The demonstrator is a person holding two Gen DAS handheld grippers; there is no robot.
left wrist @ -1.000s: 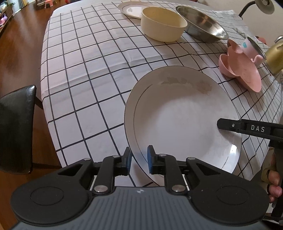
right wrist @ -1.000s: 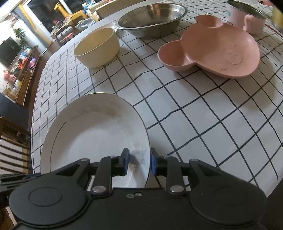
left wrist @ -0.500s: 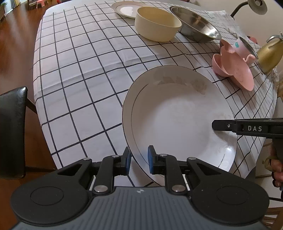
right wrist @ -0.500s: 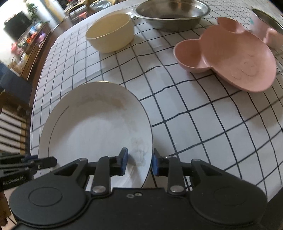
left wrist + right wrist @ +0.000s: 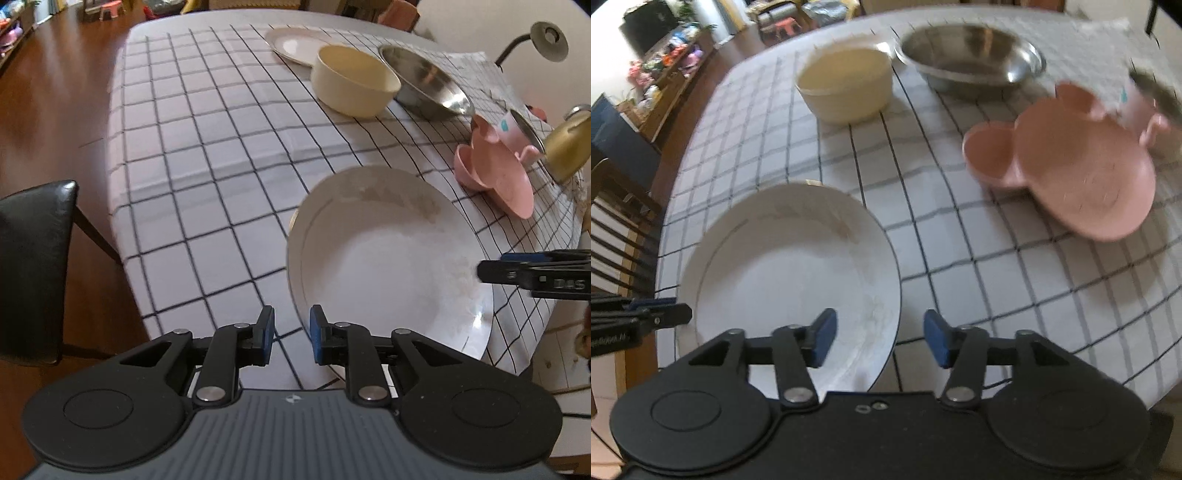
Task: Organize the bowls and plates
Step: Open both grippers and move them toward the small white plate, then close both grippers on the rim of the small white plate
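- We have the large white round ceramic plate (image 5: 388,258) at the near edge of the counter (image 5: 207,155), which wears a white cloth with a black grid, and part of the plate's rim hangs out past that edge.
- Our left gripper (image 5: 291,332) has its blue-padded fingers a little apart; the plate's near rim sits just by the right one, and we see no clamp on it.
- Our right gripper (image 5: 879,334) has its fingers wide apart, straddling the plate's other rim without pinching it.
- So, as we judge it, nobody holds the plate; whether it lies flat or tilts, we cannot tell.
- Nothing looks stacked yet: the cream round bowl (image 5: 354,85), the shiny steel bowl (image 5: 424,86) and the small white plate (image 5: 295,46) stand side by side at the far end.
- The pink mouse-shaped divided plate (image 5: 1067,173) sits apart on the right, with a pink cup (image 5: 515,134) just behind it.
- We reckon the sorting is barely begun: plates still want gathering with plates, bowls with bowls.
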